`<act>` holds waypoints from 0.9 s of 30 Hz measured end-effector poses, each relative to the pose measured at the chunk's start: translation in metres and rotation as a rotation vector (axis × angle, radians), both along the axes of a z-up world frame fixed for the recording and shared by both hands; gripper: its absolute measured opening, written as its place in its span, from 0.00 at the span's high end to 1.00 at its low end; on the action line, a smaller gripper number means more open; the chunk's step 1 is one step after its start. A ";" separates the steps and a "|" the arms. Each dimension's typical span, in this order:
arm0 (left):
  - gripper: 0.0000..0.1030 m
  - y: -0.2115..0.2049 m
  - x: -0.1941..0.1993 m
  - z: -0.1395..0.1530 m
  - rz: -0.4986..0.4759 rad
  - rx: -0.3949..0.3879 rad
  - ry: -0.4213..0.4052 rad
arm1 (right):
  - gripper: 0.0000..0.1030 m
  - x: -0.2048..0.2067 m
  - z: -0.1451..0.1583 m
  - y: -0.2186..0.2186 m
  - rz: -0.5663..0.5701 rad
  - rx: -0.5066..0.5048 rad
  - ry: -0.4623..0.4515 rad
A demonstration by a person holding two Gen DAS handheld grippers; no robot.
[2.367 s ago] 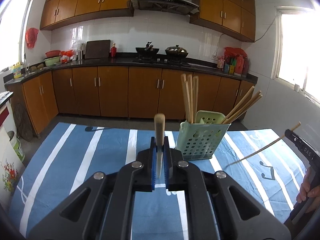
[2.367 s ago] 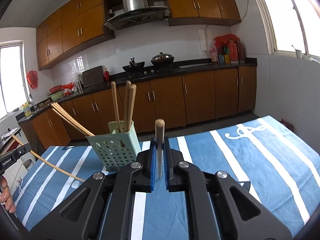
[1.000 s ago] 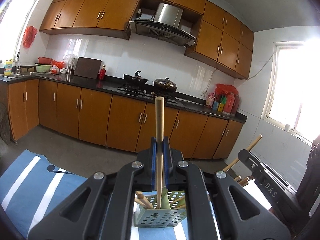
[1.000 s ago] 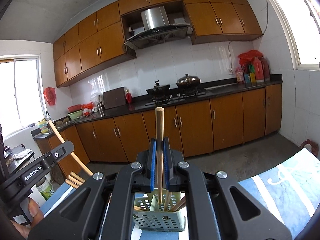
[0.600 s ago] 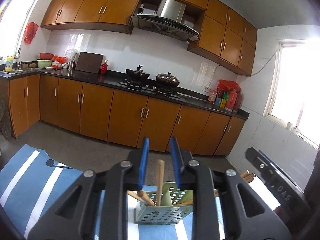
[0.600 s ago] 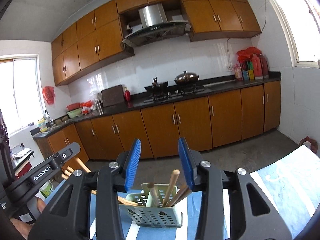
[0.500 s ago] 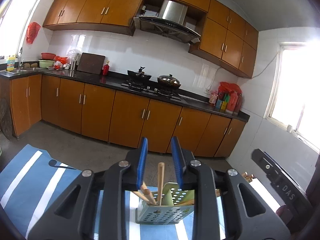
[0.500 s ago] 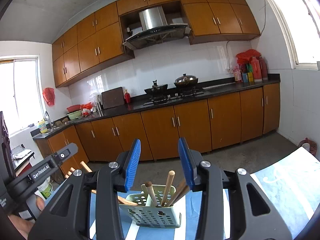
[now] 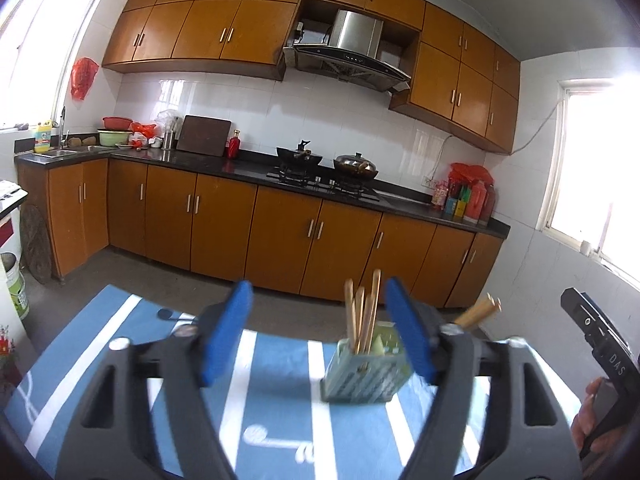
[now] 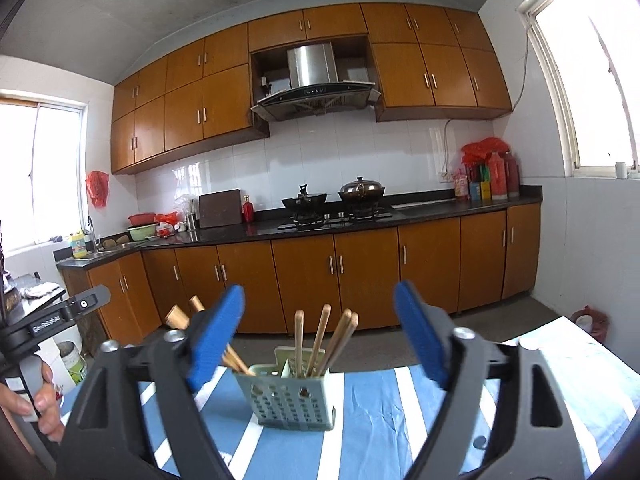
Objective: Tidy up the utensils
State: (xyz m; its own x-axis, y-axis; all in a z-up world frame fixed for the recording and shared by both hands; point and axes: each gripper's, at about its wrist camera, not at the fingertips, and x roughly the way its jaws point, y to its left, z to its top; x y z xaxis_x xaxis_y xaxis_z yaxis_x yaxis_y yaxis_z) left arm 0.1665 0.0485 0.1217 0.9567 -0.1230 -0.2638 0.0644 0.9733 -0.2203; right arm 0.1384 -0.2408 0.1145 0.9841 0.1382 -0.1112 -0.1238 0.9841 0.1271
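**Kitchen table: both sticks dropped, both tools backing off**

Brown wooden cabinets and a black worktop run along the far wall, and nearer to me the table wears a blue cloth with white stripes [image 10: 384,408]. On that cloth stands the pale green perforated plastic utensil basket [image 10: 290,400], upright, well clear of either tool.

A second ago each tool pinched one wooden chopstick above the basket; now neither does. The left gripper [image 9: 326,332] and the right gripper [image 10: 316,334] both have their blue pads spread wide and opening further, with nothing between them but the view of the basket beyond. Both have pulled back from it, so I judge this pair of sticks delivered.

The light wooden chopsticks [image 10: 320,338] sit in the basket, long axes near vertical, tips down, blunt ends fanning upward. A few more lean out over the basket's side [image 9: 478,312]
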 end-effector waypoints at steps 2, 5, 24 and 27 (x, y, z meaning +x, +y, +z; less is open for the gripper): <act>0.19 0.003 -0.018 -0.005 -0.012 0.011 -0.003 | 0.09 -0.011 -0.005 0.002 0.001 -0.007 -0.003; 0.09 0.004 -0.043 -0.016 -0.017 0.032 -0.006 | 0.02 -0.027 -0.013 0.009 0.000 -0.040 -0.008; 0.04 -0.033 -0.123 -0.089 0.036 0.231 0.002 | 0.02 -0.076 -0.080 0.024 -0.021 -0.101 0.128; 0.04 -0.033 -0.125 -0.096 0.038 0.217 0.019 | 0.02 -0.081 -0.092 0.026 -0.024 -0.112 0.149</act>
State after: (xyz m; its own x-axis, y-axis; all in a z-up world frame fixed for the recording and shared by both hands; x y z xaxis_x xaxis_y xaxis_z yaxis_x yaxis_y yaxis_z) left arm 0.0414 0.0157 0.0260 0.9542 -0.0253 -0.2982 0.0247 0.9997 -0.0058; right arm 0.0570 -0.2144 0.0226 0.9586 0.0934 -0.2689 -0.0880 0.9956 0.0322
